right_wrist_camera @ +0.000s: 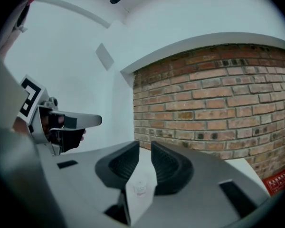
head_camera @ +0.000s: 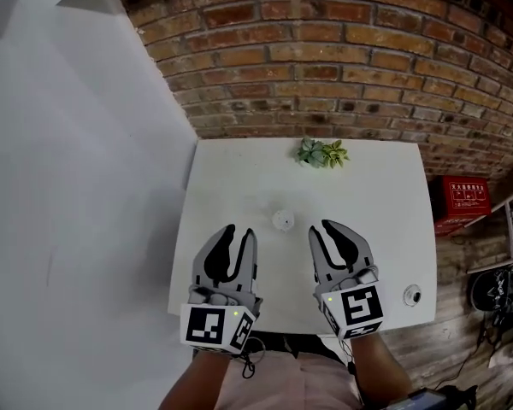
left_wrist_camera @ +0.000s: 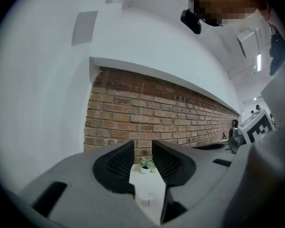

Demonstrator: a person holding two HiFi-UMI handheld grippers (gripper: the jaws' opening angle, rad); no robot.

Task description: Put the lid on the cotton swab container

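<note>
**Near edge, both claws.** The left claw [head_camera: 241,231] and right claw [head_camera: 320,228] hover side by side over the near edge of the white surface [head_camera: 376,195]. Both are released, with the jaws a little apart and nothing between the pads.

**Container.** The container [head_camera: 283,220] stands upright at 12 o'clock from the gap between the claws, just beyond their tips, and neither claw touches it.
- **Handling (judged):** It is probably very light, with a thin, stiff plastic wall and a smooth side that could slip. It would likely skid or tip if nudged. One claw should steady it low across the round wall with gentle pressure, and the other should take the lid by its rim.
- **Appearance:** It is a short round tub, pale from above. The left gripper view shows a clear wall with swab stems inside, and the right gripper view shows a pinkish label. Whether it is already capped cannot be told.

**Right of the claws.** A small round white piece [head_camera: 412,295] lies at 4 o'clock from the right claw, near the surface's edge. It may be the lid, but it is too small to tell.

**Far edge.** A plant [head_camera: 321,153] sits at 12 o'clock, with a brick wall [head_camera: 325,49] behind it.
</note>
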